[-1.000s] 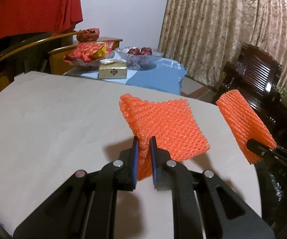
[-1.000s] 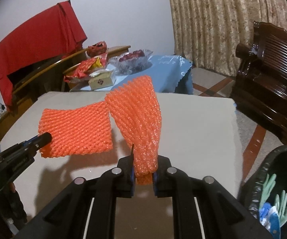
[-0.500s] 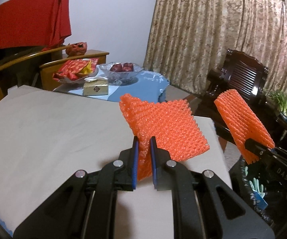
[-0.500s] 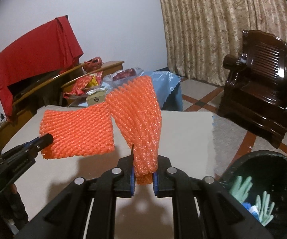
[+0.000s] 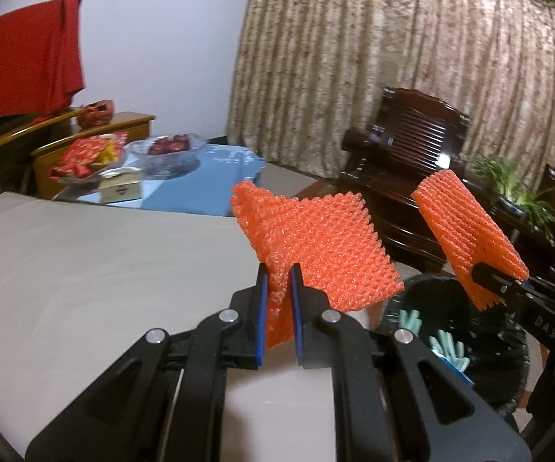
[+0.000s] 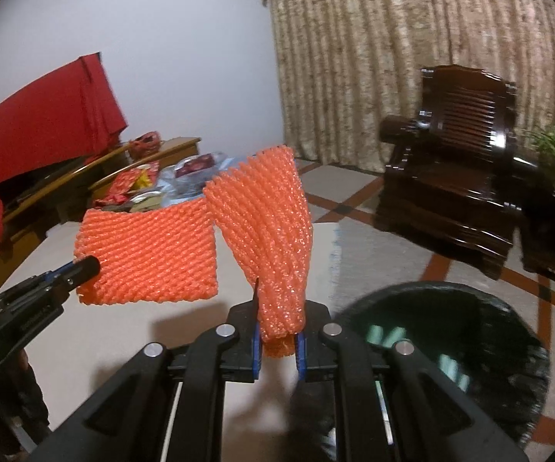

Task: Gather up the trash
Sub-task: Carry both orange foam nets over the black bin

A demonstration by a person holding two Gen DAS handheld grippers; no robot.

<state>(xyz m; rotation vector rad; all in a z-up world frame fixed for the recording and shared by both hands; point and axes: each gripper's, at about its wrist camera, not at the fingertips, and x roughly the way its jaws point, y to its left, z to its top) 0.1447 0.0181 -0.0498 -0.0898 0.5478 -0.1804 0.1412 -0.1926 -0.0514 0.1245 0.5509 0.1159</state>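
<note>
We see two orange foam fruit nets, both lifted off the table. The flat square net (image 5: 323,246) hangs w/ one corner pinched in the left tool (image 5: 277,300), its mesh sheet tilted up and spread to the right. The tubular net (image 6: 269,238) stands nearly upright, flattened narrow end clamped in the right tool (image 6: 277,331), wider open end fanning up top. Near right, on the floor, is the black-lined trash bin (image 6: 516,346) w/ pale green gloves (image 5: 446,342) inside; contents blurred otherwise.
</note>
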